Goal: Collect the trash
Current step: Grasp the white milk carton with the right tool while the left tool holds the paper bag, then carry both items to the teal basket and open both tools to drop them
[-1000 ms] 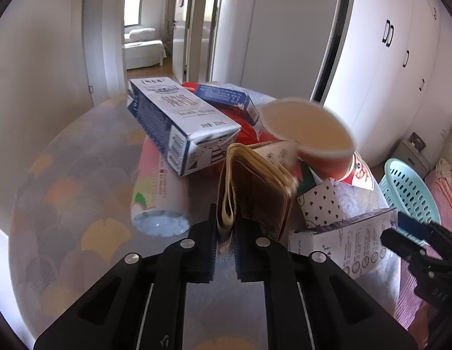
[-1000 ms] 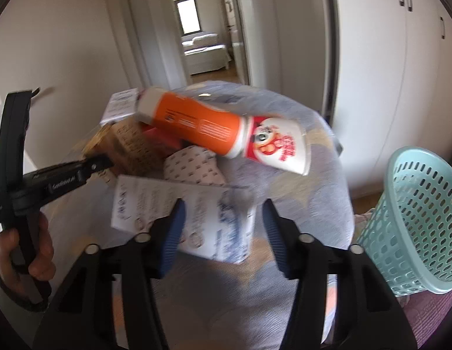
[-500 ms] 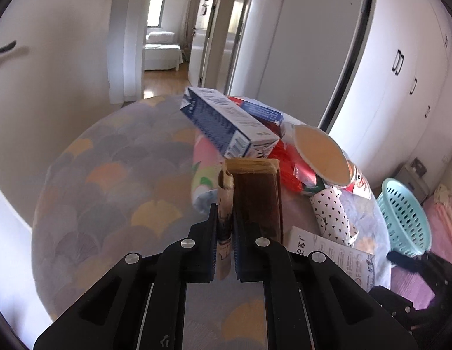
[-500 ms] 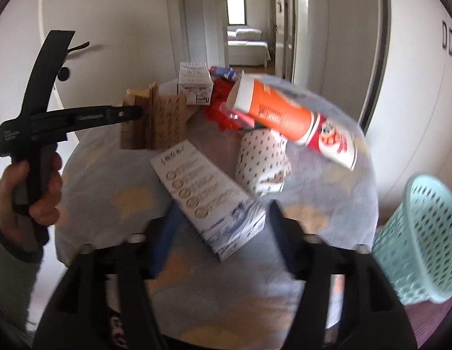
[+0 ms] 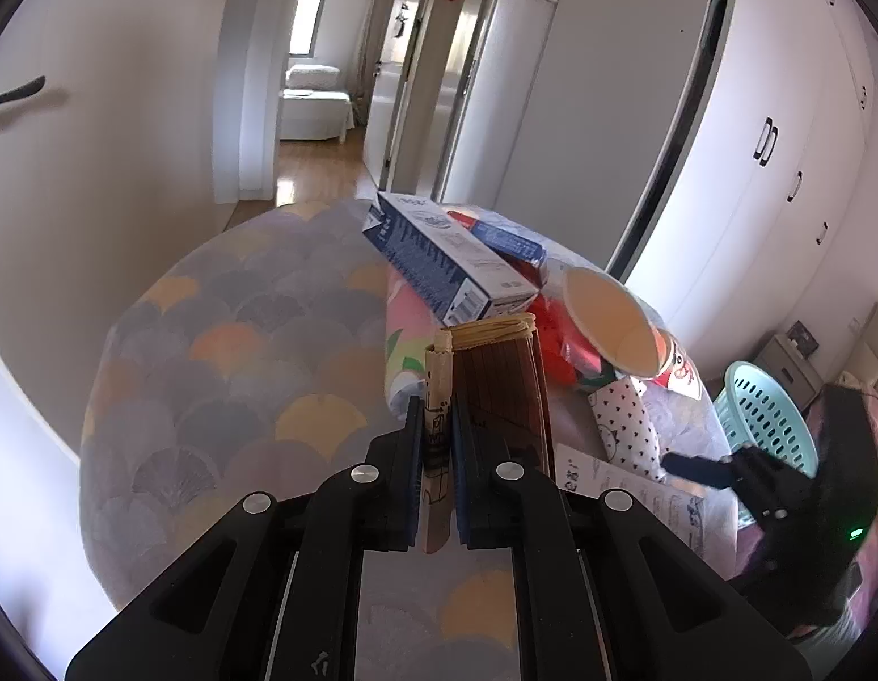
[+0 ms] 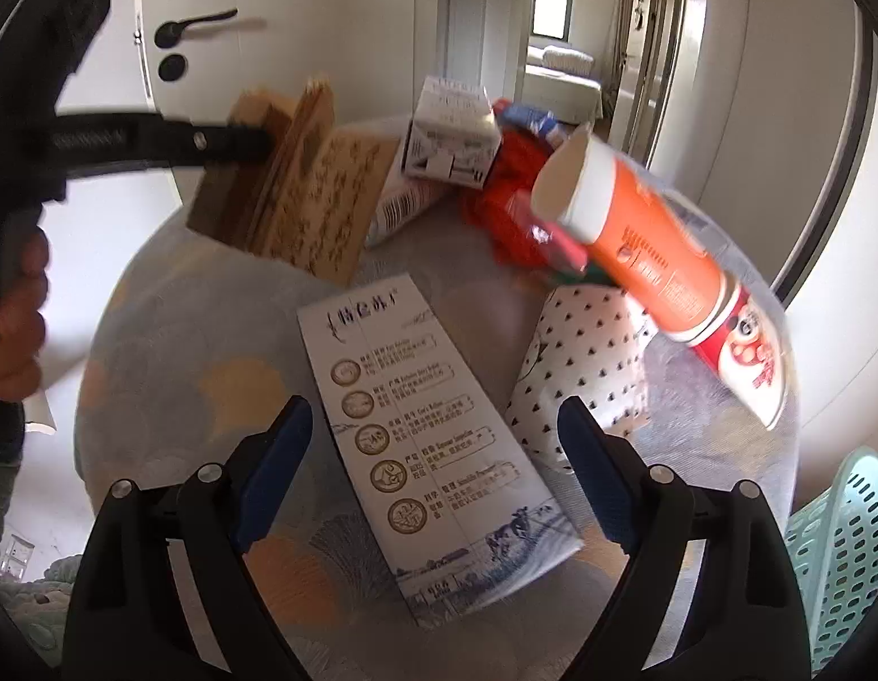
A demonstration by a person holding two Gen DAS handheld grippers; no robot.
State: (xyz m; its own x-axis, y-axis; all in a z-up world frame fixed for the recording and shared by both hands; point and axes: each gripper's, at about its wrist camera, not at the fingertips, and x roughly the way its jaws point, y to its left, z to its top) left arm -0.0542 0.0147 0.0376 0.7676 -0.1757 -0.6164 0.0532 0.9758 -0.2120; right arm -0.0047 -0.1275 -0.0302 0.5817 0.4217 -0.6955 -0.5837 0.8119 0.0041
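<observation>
Right wrist: right tongs (image 6: 433, 448) opening over milk carton (image 6: 433, 454); left tongs (image 5: 437, 442) clamp paper bag (image 5: 496, 386).

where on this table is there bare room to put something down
The patterned tablecloth is bare across its whole left side in the left wrist view, from the near edge up to the blue-and-white carton. The right side is crowded: the orange cup, polka-dot cup and flat white carton leave only narrow gaps.

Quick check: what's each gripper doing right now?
Left gripper: shut on the folded brown cardboard piece.
Right gripper: jaws opening, holding nothing, above the flat white milk carton.
</observation>
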